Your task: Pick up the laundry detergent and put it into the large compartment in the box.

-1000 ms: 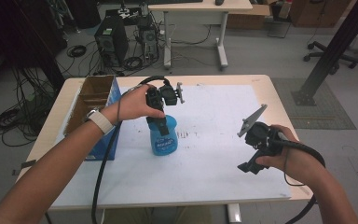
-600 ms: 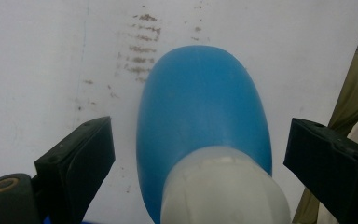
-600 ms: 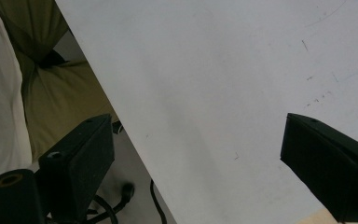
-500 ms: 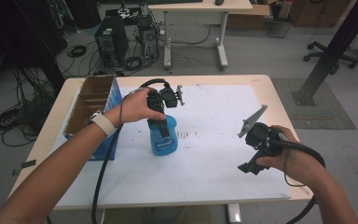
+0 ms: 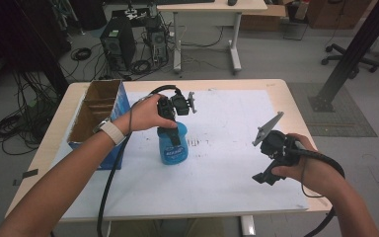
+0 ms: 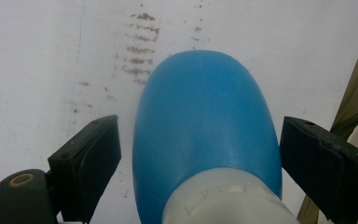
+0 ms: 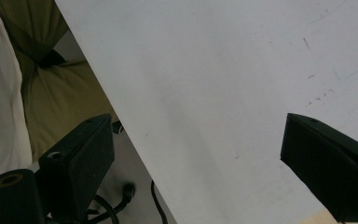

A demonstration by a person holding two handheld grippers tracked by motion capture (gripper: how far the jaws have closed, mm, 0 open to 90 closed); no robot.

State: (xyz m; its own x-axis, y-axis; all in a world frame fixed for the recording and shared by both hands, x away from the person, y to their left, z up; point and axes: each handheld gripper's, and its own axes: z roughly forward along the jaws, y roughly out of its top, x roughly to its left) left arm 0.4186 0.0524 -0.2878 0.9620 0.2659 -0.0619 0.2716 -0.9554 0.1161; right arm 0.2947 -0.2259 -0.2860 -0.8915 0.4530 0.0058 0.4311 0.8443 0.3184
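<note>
A blue plastic bottle point(image 5: 173, 146) with a pale neck stands upright on the white sheet, a little left of the table's middle. My left gripper point(image 5: 171, 129) points down over it, open. In the left gripper view the bottle point(image 6: 205, 126) sits between the two jaws, with a gap of white sheet on each side. My right gripper point(image 5: 266, 174) hovers near the table's front right edge. It is open and nothing is between its jaws point(image 7: 196, 154); below it lie the white sheet and the table's edge.
An open cardboard box point(image 5: 96, 116) with a blue side stands at the table's left. A white sheet point(image 5: 227, 168) covers most of the wooden table point(image 5: 286, 91). Faint brown smudges point(image 6: 137, 49) mark the sheet beyond the bottle. Past the table's front edge are the person's trousers point(image 7: 60, 98).
</note>
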